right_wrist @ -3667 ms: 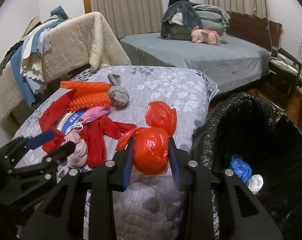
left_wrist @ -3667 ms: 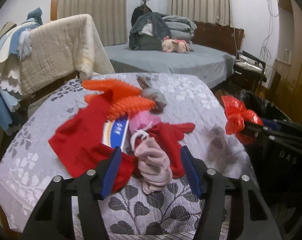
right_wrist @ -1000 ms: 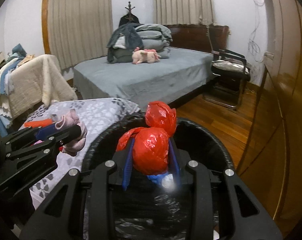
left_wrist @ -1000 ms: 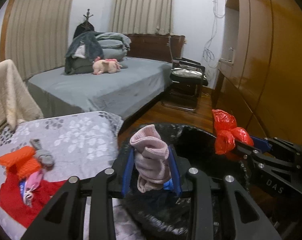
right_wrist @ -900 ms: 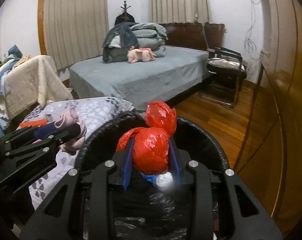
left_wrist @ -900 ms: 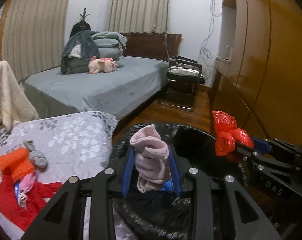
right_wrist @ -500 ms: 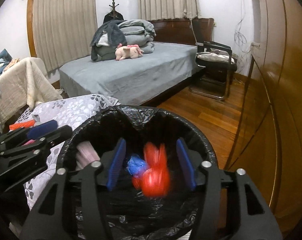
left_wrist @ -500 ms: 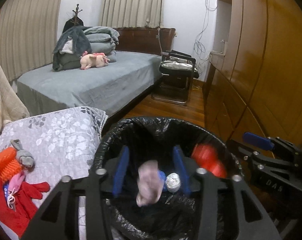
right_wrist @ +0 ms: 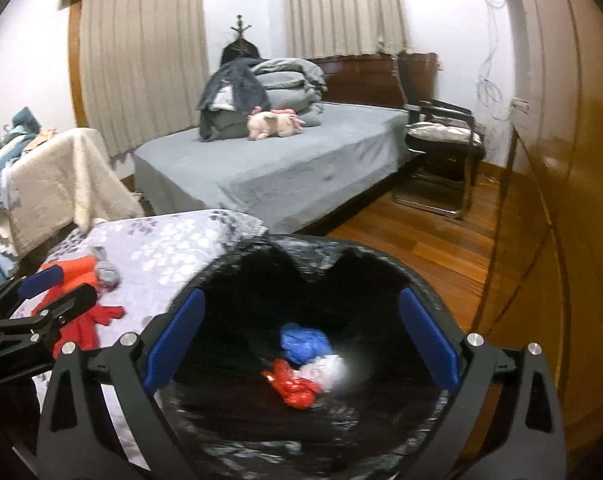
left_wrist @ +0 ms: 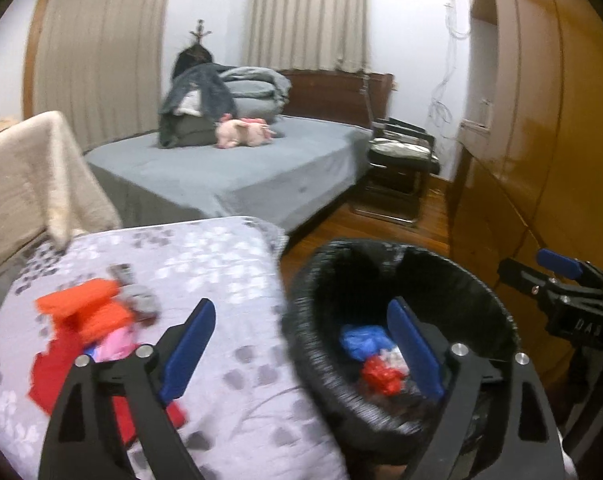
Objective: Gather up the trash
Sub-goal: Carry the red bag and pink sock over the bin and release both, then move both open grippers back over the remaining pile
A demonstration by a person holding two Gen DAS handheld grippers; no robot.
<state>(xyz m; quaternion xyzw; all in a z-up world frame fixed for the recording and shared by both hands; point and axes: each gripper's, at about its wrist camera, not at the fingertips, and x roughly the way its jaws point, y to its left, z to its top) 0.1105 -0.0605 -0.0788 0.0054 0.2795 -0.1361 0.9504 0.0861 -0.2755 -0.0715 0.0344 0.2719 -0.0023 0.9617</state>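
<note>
Your right tool [right_wrist: 297, 336] is over the bin [right_wrist: 433, 288], opening wide with nothing in it. Your left tool [left_wrist: 301, 340] is opening wide too, empty, over the bin's left rim and the table's [left_wrist: 229, 380] right edge. The red bag [right_wrist: 295, 388] lies inside the bin. Red clothes [left_wrist: 61, 364] lie near the table's left edge.

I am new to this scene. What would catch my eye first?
The black-lined trash bin fills the foreground beside the floral-covered table; red, blue and white bags lie inside it. On the table lies a red and orange pile.
</note>
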